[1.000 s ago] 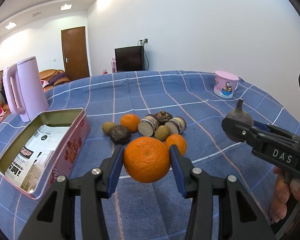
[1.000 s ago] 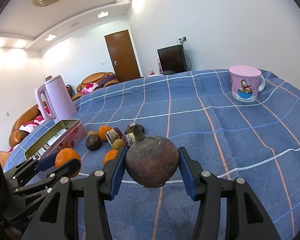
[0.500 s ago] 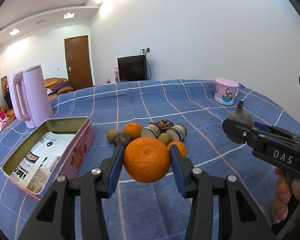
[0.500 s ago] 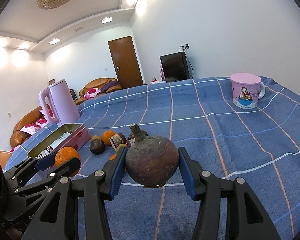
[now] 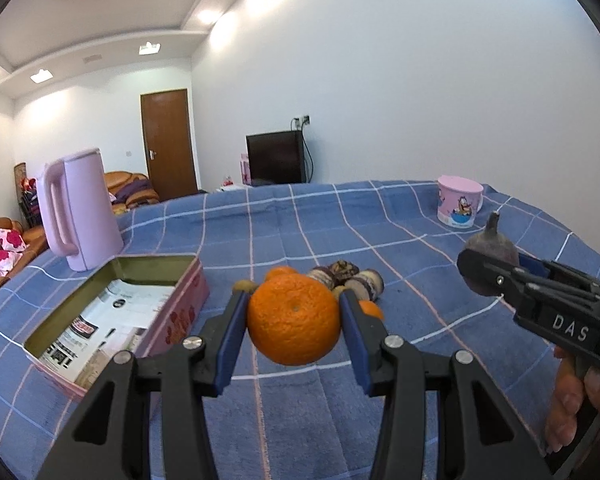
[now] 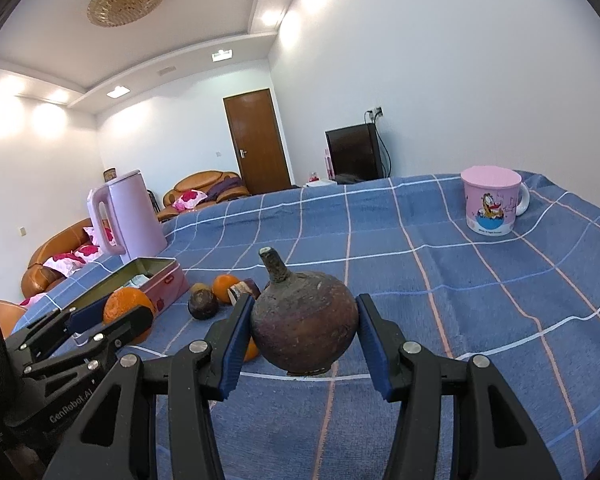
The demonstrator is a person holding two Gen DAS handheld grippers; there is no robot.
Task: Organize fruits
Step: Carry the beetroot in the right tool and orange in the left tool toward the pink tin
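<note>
Blue-padded left tongs [image 5: 294, 318] clamped an orange [image 5: 294, 318] clear above the checked tabletop [image 5: 400, 216], just right of the open pink tin [image 5: 168, 316]. The right tongs [image 6: 304, 334] gripped a dark stemmed fruit [image 6: 304, 328], further right of the tin and also lifted. Beyond the orange, right of the tin's far end, the other fruits [image 5: 340, 280] lay clustered on the cloth.

White walls [image 6: 440, 60], brown door [image 6: 258, 142], sofa [image 6: 204, 190]
</note>
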